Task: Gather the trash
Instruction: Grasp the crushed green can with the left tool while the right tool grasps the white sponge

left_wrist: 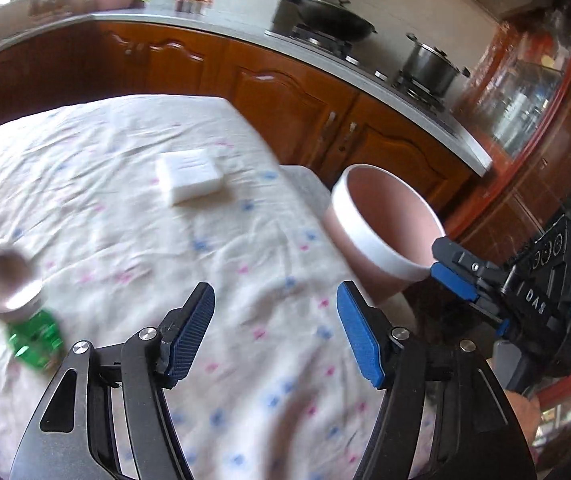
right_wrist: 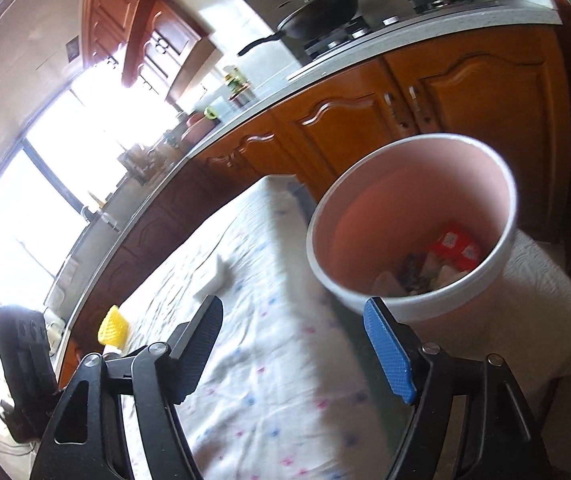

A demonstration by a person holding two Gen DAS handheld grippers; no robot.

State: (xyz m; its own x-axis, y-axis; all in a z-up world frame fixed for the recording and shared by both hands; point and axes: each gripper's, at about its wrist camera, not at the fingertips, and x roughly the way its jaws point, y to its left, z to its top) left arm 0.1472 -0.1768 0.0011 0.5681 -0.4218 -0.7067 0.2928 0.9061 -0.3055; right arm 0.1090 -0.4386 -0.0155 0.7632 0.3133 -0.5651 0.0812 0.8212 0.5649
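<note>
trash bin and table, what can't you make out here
- Trash bin contents, right wrist view: a red packet shows, the rest is blurred and cut by the rim.
- Bin inside, left wrist view: hidden by its near wall.
- Green wrapper and cup, left wrist view: motion blur; no print legible.

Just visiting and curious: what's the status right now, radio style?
Left tool and right tool open, empty. Pink bin holds trash already. Green wrapper and cup remain on table. Nothing blocking.

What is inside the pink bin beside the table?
The pink bin holds a red packet and crumpled wrappers at the bottom. Its near wall hides whatever else lies there.
</note>
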